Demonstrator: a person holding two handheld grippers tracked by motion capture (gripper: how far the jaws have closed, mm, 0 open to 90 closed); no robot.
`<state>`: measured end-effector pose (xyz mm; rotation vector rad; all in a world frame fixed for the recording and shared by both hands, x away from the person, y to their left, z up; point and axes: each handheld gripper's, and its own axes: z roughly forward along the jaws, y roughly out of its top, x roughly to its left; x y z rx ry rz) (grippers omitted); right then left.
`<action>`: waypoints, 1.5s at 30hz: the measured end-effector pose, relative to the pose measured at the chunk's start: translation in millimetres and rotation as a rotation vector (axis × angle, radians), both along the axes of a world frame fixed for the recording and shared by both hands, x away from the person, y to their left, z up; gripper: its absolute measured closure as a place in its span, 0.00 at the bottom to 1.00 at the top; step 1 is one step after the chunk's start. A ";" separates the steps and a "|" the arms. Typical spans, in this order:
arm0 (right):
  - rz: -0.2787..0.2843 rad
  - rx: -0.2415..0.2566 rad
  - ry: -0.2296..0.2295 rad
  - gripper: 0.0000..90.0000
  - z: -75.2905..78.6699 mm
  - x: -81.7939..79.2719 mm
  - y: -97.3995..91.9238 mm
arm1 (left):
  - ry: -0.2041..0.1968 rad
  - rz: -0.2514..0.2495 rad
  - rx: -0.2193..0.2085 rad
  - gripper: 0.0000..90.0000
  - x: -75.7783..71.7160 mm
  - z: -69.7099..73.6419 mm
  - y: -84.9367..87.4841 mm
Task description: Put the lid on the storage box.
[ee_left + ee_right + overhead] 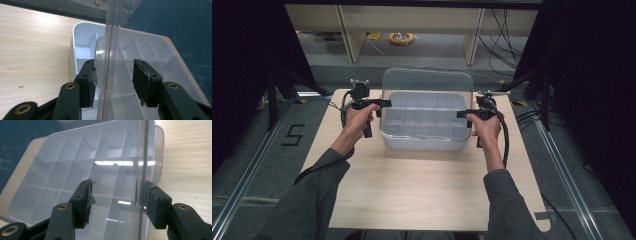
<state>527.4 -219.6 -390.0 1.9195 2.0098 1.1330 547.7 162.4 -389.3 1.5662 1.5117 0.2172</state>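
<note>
Now the left gripper straddles the raised clear lid's left edge, jaws spread and not pinching; the divided storage box sits mid-table; the right gripper spreads likewise around the lid's right edge

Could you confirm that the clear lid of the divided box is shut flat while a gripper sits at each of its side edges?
Not quite: the lid stands open, raised behind the box, as the high view shows. The rest holds: the left gripper and right gripper each straddle a side edge of the lid.
</note>
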 end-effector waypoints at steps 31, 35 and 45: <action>-0.040 -0.011 0.042 0.48 -23.1 17.5 3.7 | 0.088 0.037 -0.035 0.57 19.3 -33.7 0.4; -0.053 0.026 0.065 0.48 -22.9 17.4 5.7 | 0.100 0.042 -0.046 0.57 21.5 -38.3 0.6; -0.031 -0.035 0.051 0.46 -29.6 20.2 4.1 | 0.114 0.045 -0.052 0.57 23.0 -45.7 -0.6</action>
